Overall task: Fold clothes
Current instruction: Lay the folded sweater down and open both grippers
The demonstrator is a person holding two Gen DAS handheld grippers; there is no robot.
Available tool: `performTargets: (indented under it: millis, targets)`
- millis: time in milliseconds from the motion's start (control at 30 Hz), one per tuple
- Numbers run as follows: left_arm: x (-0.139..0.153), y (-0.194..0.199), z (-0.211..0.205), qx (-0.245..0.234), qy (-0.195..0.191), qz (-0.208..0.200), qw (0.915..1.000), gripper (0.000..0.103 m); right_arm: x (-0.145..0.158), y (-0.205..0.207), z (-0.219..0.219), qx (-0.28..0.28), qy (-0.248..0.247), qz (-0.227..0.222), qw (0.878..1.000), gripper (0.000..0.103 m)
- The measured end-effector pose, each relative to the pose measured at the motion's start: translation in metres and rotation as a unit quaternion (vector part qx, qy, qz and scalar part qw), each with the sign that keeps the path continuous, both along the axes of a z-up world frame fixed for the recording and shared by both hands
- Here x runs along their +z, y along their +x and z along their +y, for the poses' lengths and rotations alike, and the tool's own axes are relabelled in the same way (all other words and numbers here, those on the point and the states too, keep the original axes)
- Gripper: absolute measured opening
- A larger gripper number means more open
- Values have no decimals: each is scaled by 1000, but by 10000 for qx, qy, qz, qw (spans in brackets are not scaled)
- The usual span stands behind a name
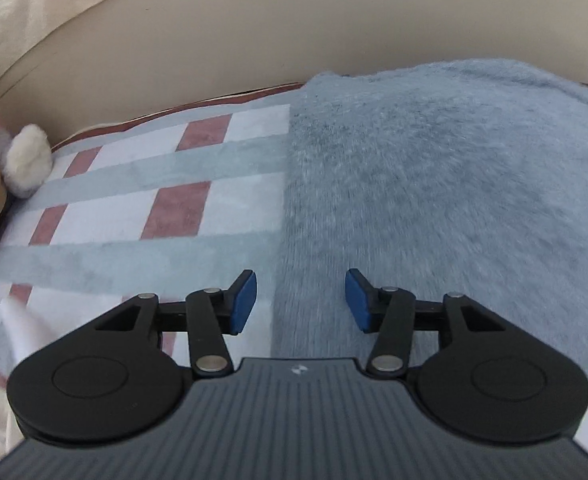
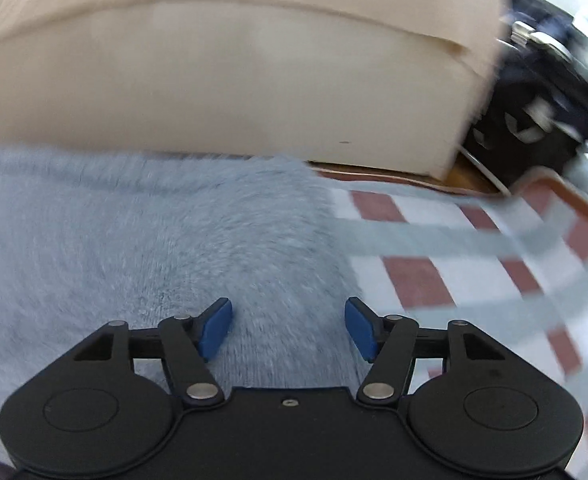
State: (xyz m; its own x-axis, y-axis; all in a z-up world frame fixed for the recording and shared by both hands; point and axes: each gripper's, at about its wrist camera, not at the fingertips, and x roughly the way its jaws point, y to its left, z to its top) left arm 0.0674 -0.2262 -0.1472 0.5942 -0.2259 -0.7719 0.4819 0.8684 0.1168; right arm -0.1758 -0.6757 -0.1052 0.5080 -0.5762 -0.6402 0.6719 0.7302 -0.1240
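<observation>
A fluffy light-blue garment [image 1: 434,184] lies spread flat on a checked cover [image 1: 142,200] of blue, white and red squares. In the left wrist view its straight left edge runs down the middle of the picture. My left gripper [image 1: 301,300] is open above that edge, with nothing between its blue pads [image 1: 243,300]. In the right wrist view the same garment [image 2: 142,240] fills the left and centre, and its right edge borders the checked cover [image 2: 474,264]. My right gripper [image 2: 288,328] is open over the garment near that edge, its pads [image 2: 360,328] apart and gripping nothing.
A beige padded headboard or wall [image 1: 254,32] rises behind the garment. A grey and white plush toy [image 1: 18,160] sits at the far left. Dark cluttered objects [image 2: 554,80] stand beyond the bed's wooden edge [image 2: 566,192] at the right.
</observation>
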Motion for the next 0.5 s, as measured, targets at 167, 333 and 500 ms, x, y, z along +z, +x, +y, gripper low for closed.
performTargets:
  millis: [167, 333, 500]
  targets:
    - [5, -26, 24, 136, -725, 357, 9966, 51, 8, -57, 19, -204, 922, -832, 9920, 68]
    - [15, -51, 1, -134, -881, 618, 9941, 52, -16, -108, 22, -543, 2502, -1529, 9545, 69]
    - [42, -90, -20, -503, -854, 568, 9935, 53, -31, -124, 21, -797, 2931, -1691, 9376, 69]
